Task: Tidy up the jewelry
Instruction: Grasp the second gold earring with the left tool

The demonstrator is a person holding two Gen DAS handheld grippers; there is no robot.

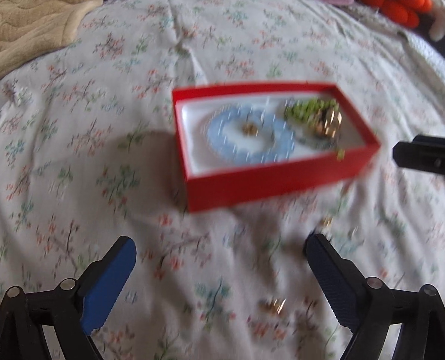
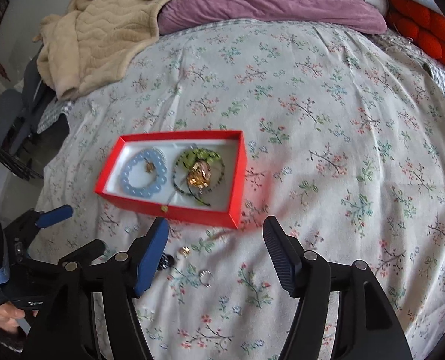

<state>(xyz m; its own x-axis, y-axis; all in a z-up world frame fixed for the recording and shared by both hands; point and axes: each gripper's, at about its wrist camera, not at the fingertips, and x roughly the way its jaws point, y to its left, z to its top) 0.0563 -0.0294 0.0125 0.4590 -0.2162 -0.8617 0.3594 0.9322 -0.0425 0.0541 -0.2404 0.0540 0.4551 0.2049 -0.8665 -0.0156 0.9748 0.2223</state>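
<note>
An open red box (image 2: 174, 211) with a white lining lies on the flowered bedspread. Inside it are a light blue bead bracelet (image 2: 138, 180), a green beaded strand (image 2: 204, 156) and a gold piece (image 2: 198, 175). The left wrist view shows the same red box (image 1: 270, 180), blurred. My right gripper (image 2: 217, 225) is open just in front of the box, with nothing between its fingers. My left gripper (image 1: 221, 244) is also open and holds nothing. Loose on the bedspread lie a gold ring (image 2: 185, 251), a silver ring (image 2: 206, 277) and a small dark piece (image 2: 166, 261).
A beige quilted blanket (image 2: 102, 36) and a purple pillow (image 2: 267, 0) lie at the head of the bed, and an orange cushion (image 2: 426, 33) is at the far right. The bed's left edge drops to a dark chair (image 2: 9, 117). A hand (image 2: 3, 315) grips the left tool.
</note>
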